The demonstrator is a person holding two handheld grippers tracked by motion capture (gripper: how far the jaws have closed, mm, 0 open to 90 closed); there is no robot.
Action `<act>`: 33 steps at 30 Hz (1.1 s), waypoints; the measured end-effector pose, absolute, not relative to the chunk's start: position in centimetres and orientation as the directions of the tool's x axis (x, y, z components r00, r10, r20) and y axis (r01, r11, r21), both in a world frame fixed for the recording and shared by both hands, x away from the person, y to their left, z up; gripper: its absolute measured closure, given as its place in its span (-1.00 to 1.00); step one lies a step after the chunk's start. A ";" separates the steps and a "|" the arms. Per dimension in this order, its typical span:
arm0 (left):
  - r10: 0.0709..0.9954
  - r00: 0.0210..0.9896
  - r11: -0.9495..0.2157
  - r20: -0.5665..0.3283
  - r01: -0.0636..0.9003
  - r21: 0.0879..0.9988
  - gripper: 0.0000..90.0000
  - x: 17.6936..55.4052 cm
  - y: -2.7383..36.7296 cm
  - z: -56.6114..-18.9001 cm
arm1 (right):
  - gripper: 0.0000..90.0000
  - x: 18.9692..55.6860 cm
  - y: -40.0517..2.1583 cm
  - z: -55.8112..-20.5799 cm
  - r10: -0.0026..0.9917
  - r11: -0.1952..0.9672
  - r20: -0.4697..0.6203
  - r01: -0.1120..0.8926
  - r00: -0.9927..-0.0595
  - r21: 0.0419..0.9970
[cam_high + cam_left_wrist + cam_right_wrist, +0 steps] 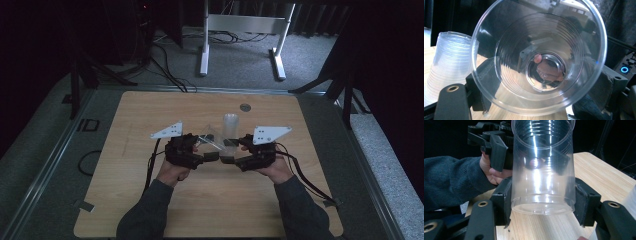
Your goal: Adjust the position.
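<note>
Right gripper (541, 205) clamps the cup (543, 170) base; left gripper (210, 156) jaws stand released at its rim. Next, regrip the rim.

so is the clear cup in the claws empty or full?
Empty: the clear cup shows its bare bottom through the mouth, and its walls are see-through.

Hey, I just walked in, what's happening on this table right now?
A person at a wooden table holds a gripper in each hand and works with clear plastic cups. The right gripper is shut on the base of one clear cup, which is tipped over between the hands. The left gripper is at that cup's rim end, its camera looking straight into the mouth; whether its pads press on the rim is unclear. A stack of clear cups stands just beyond the hands.
</note>
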State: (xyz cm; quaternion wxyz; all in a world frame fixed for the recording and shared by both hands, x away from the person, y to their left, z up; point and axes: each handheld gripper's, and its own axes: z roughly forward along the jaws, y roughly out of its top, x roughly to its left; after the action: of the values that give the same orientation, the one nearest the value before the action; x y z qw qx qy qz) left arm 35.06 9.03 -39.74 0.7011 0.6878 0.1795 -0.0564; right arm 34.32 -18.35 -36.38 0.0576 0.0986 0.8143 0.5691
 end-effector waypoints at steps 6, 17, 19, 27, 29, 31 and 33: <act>0.168 0.928 0.060 -0.334 0.328 0.943 -0.58 35.1 9.0 -39.8 | -0.08 34.3 -18.3 -36.4 0.221 0.340 0.019 0.095 -0.975 0.936; 0.186 0.927 0.078 -0.326 0.317 0.945 -0.41 35.0 9.1 -39.9 | -0.09 34.3 -18.2 -36.5 0.215 0.349 0.019 0.095 -0.977 0.932; 0.187 0.927 0.079 -0.325 0.316 0.946 -0.41 35.0 9.1 -39.9 | -0.09 34.3 -18.2 -36.5 0.214 0.350 0.019 0.095 -0.977 0.932; 0.184 0.927 0.095 -0.325 0.313 0.945 -0.33 34.9 9.1 -39.9 | -0.13 34.4 -18.3 -36.5 0.218 0.359 0.022 0.101 -0.976 0.928; 0.183 0.928 0.093 -0.324 0.311 0.946 -0.33 34.9 9.1 -40.0 | -0.13 34.4 -18.3 -36.5 0.218 0.362 0.022 0.102 -0.976 0.926; 0.184 0.928 0.095 -0.323 0.310 0.946 -0.33 34.9 9.1 -40.0 | -0.12 34.4 -18.3 -36.5 0.220 0.363 0.018 0.099 -0.975 0.927; 0.186 0.928 0.097 -0.323 0.310 0.946 -0.32 34.9 9.1 -40.0 | -0.12 34.4 -18.3 -36.4 0.220 0.363 0.018 0.099 -0.975 0.927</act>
State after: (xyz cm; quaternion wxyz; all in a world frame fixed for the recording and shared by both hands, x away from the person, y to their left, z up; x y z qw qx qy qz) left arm 34.94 9.06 -39.95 0.7171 0.6705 0.1850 -0.0434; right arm 34.37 -18.29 -36.45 0.0546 0.0968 0.8237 0.5560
